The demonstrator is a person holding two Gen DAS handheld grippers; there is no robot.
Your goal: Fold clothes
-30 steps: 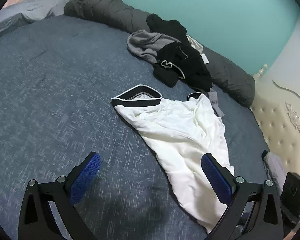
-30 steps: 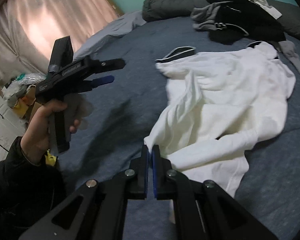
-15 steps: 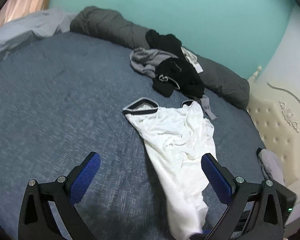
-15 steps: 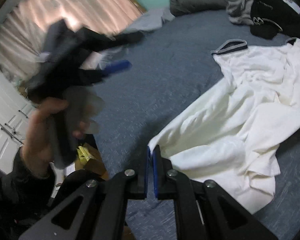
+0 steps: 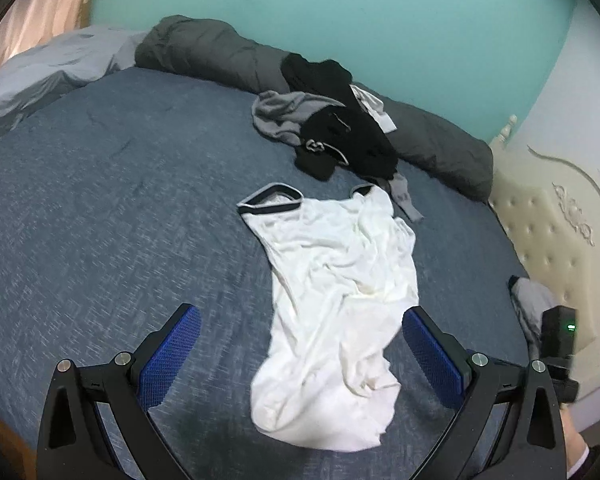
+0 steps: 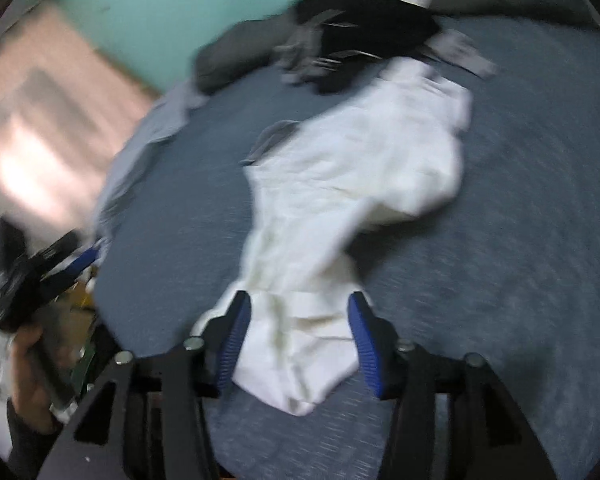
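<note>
My left gripper (image 5: 300,356) hangs above the bed (image 5: 100,208) with its blue pads spread wide and nothing between them. Through the gap I see the white garment (image 5: 336,288) lying crumpled on the blue bedspread in the middle of the left wrist frame, its dark-trimmed neckline (image 5: 270,202) toward the top of the frame and its loose lower end bunched near the bottom.

My right gripper (image 6: 298,340) has just been opening; its jaws now stand apart, and the lower end of the white garment (image 6: 340,184) lies between them, with neither pad pressing on the cloth as far as I can tell. That view is blurred.

Beyond the garment, in the upper middle of the left wrist frame, a pile of black and grey clothes (image 5: 332,128) rests against a rolled grey duvet (image 5: 212,52) along the teal wall (image 5: 340,12). A cream tufted headboard (image 5: 552,232) fills the right edge.

At the lower left of the right wrist frame a hand (image 6: 28,360) grips the left gripper's handle.
</note>
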